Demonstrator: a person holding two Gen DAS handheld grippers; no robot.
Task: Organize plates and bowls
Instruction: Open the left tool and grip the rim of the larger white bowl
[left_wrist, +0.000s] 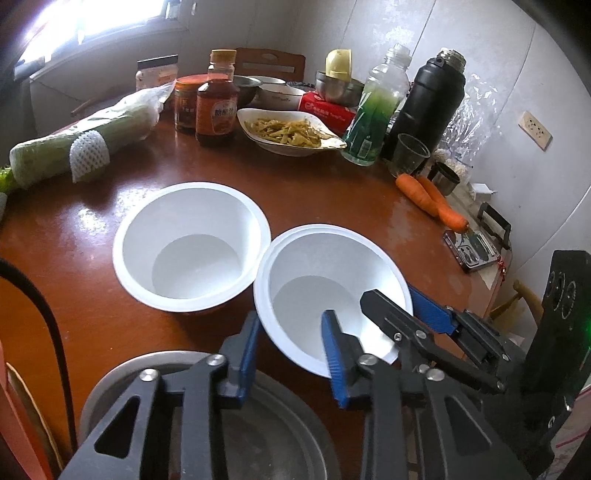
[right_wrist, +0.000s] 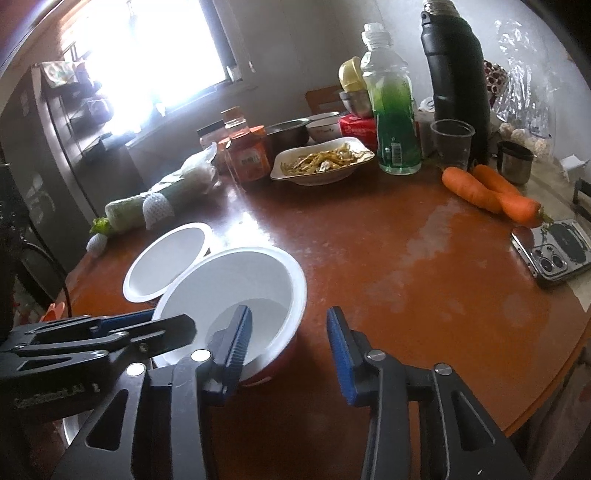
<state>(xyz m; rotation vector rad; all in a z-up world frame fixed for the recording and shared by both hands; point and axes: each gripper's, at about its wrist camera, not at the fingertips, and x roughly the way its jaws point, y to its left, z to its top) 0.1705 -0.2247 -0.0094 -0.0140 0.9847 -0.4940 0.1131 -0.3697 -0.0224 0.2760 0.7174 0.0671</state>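
Bowl count: two

Two white bowls sit side by side on your table (left_wrist: 332, 192). The far bowl (left_wrist: 192, 236) is free. Your left gripper (left_wrist: 291, 317) clamps the near bowl (left_wrist: 332, 266) at its rim, and your right gripper (right_wrist: 289, 312) straddles that rim, unclenched. Two carrots (left_wrist: 428, 195). One metal plate (left_wrist: 280, 424), half hidden.

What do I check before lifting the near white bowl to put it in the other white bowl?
1. Left gripper closed across the near white round bowl at its rim: ok.
2. Right gripper pinching the other side of that rim: not ok. One pad is inside the bowl, but the outer pad is off the wall.
3. Near bowl empty: ok.
4. Far white round bowl empty and upright: ok.
5. The two rims clear of each other: cannot tell. They look as if they touch.
6. Glossy brown table bare beside the bowls: ok.
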